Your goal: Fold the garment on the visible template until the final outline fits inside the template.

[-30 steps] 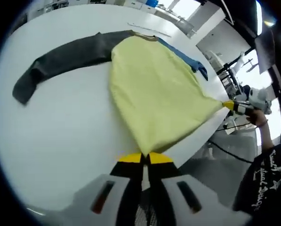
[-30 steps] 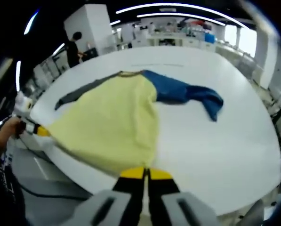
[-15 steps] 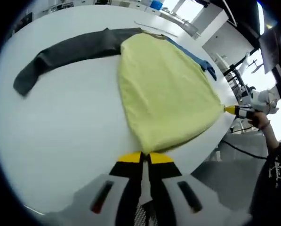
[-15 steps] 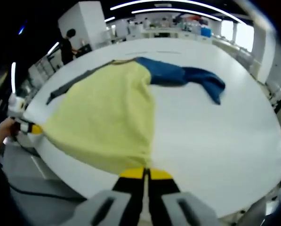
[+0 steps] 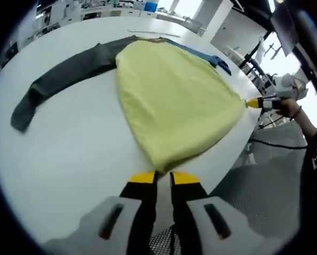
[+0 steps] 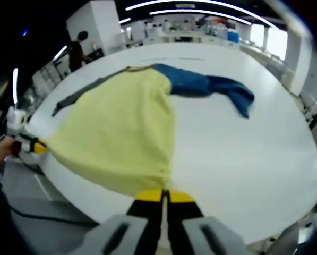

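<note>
Left gripper view: low at the table [image 5: 68,159] edge, facing across it along the shirt [image 5: 169,101], close.
Right gripper view: same edge, other hem corner, looking across the table [image 6: 243,154].
Shared: shirt [image 6: 121,133], tabletop, each other's gripper.

**White desk, one garment on it**

Large white desk [image 5: 68,154], rounded edge, smooth matte top. A long-sleeved garment [image 5: 169,101] lies spread on it: yellow body, dark grey sleeve [image 5: 62,79] stretched flat across the desk toward one side, blue sleeve [image 6: 211,87] lying out the other way with its cuff bent. Collar end points to the far side of the desk; the hem end reaches the near desk edge. A thin line [image 5: 147,33] marks the desk surface beyond the collar. Grey floor [image 5: 264,180] below the desk edge.
</note>
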